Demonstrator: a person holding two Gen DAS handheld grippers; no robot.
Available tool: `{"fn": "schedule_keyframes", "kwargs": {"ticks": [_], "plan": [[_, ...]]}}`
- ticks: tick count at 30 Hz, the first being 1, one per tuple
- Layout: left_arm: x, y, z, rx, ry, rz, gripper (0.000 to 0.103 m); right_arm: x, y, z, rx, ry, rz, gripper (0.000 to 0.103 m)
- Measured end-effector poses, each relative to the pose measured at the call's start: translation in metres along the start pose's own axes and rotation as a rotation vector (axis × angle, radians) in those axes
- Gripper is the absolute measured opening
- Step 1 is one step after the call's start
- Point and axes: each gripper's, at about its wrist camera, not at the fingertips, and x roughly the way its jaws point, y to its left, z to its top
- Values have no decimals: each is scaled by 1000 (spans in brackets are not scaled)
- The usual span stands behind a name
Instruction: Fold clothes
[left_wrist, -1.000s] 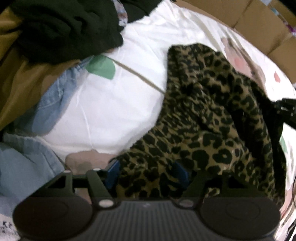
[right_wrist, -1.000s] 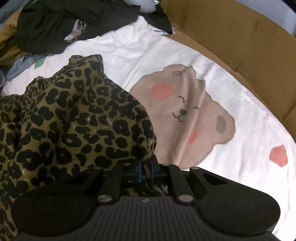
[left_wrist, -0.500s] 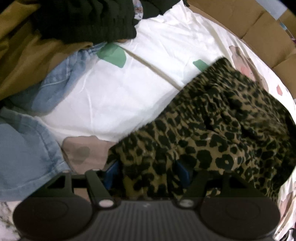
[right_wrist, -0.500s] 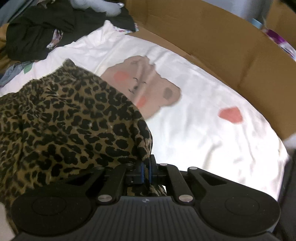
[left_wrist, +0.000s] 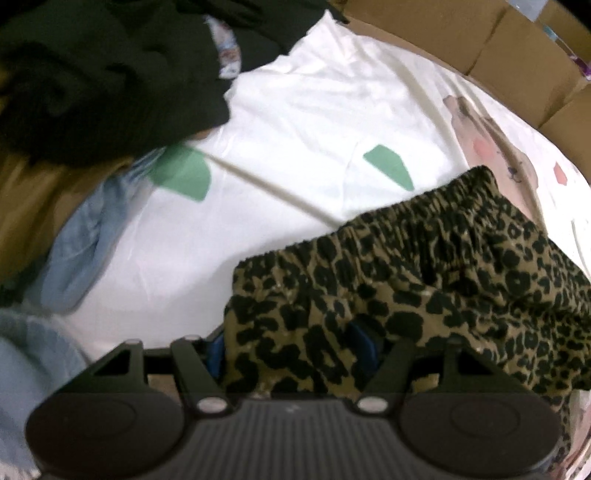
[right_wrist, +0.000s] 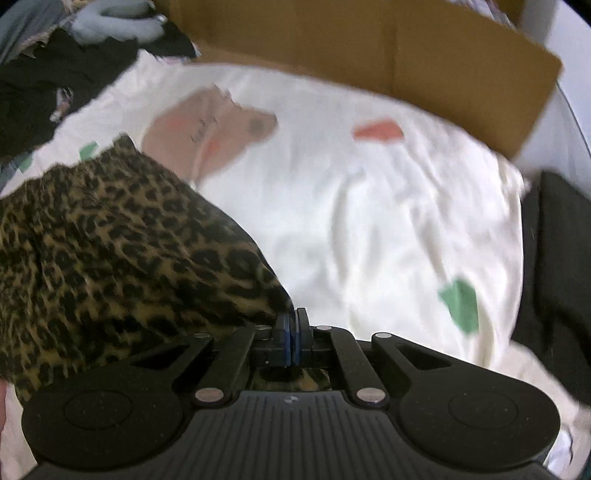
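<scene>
Left tongs (left_wrist: 291, 347) stand spread, bunched leopard-print garment (left_wrist: 424, 295) between their pads. Right tongs (right_wrist: 291, 332) pinch its edge at lower centre. Garment spans white sheet (right_wrist: 369, 221); cardboard wall (right_wrist: 369, 44) along top.

Leopard-print garment (left_wrist: 424, 288): thin soft cloth, matt, gathered ribbed waistband along its upper edge. White sheet (left_wrist: 295, 122) centre frame: smooth woven cloth, lightly creased, flat printed shapes. Black garment (left_wrist: 103, 74) upper left: thick, fuzzy, matt knit. Light blue piece (left_wrist: 77, 251) at left: denim-like cloth, soft, matt. Cardboard wall (right_wrist: 369, 48) along the top of the right wrist view: plain brown board, dull, creased. Both gripper bodies: black matt plastic, ribbed middle panel, shiny metal pins; finger pads (right_wrist: 283, 325) blue, rubbery-looking.
</scene>
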Motion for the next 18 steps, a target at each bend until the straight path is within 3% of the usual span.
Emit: {"fn": "schedule_keyframes", "kwargs": {"ticks": [4, 10, 14, 18], "plan": [[2, -3, 2, 24, -7, 10, 68, 2, -17, -11, 69, 38, 16, 1], [-6, 2, -2, 8, -29, -4, 65, -9, -5, 9, -1, -37, 28, 6], [-20, 8, -5, -52, -52, -27, 65, -5, 6, 28, -32, -59, 34, 27], [-40, 13, -4, -89, -108, -35, 65, -4, 13, 36, -14, -86, 70, 35]]}}
